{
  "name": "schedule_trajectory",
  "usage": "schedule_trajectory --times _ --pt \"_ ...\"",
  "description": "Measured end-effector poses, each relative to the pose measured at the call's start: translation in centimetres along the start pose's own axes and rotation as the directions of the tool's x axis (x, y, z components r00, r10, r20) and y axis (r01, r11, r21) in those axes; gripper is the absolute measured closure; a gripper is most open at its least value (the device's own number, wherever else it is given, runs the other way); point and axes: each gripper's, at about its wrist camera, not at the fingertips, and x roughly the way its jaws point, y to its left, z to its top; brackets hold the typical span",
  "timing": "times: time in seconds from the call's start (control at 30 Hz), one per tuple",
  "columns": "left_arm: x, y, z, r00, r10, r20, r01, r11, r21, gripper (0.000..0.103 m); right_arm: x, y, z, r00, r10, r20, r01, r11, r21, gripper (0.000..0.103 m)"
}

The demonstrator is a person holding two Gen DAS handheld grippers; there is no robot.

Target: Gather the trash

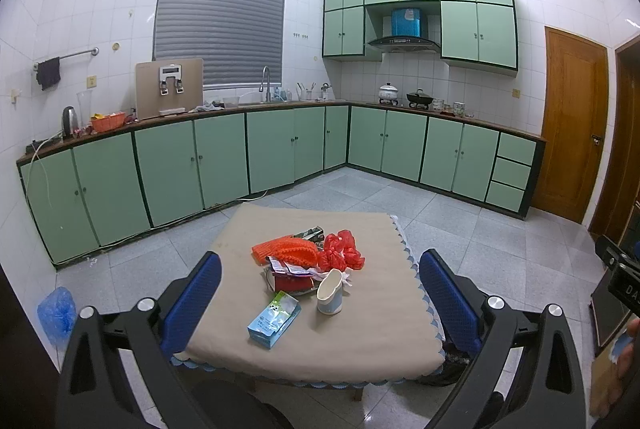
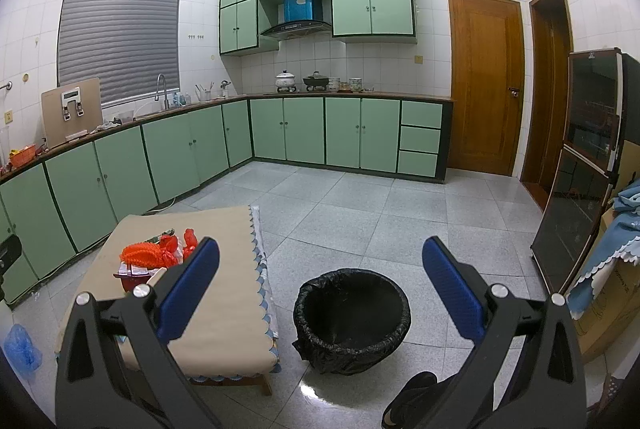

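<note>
A low table [image 1: 360, 345] with a beige cloth holds a trash pile: a blue-green carton [image 1: 274, 319], a white paper cup [image 1: 331, 292], an orange net [image 1: 286, 250], a red plastic bag [image 1: 341, 251] and wrappers on a red box [image 1: 291, 281]. My left gripper [image 1: 320, 293] is open and empty, held above the table's near edge. My right gripper [image 2: 320, 289] is open and empty above the floor, with the black-lined trash bin [image 2: 352, 321] between its fingers. The pile [image 2: 154, 257] lies to its left.
Green cabinets [image 1: 224, 157] run along the left and back walls. A wooden door [image 2: 486, 85] stands at the right. A glass-fronted cabinet [image 2: 580, 169] and a cardboard box with blue cloth [image 2: 612, 261] stand at far right. A blue bag [image 1: 56, 311] lies on the floor.
</note>
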Motion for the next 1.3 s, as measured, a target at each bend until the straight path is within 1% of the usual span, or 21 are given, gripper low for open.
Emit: schedule_trajectory --times 1.17,1.23,1.3 --pt "0.1 -0.1 -0.4 1.000 0.000 -0.001 0.000 1.000 0.009 0.006 0.2 0.2 0.0 1.000 0.002 -0.003 -0.002 1.000 -0.002 0.005" --pt "0.3 0.0 -0.5 1.000 -0.004 -0.006 0.004 1.000 0.009 0.006 0.4 0.2 -0.1 1.000 0.006 -0.004 -0.006 1.000 -0.008 0.005" --pt "1.0 0.3 -0.9 1.000 -0.007 -0.029 0.008 1.000 0.012 0.006 0.6 1.3 -0.1 1.000 0.014 -0.005 -0.014 1.000 -0.017 0.005"
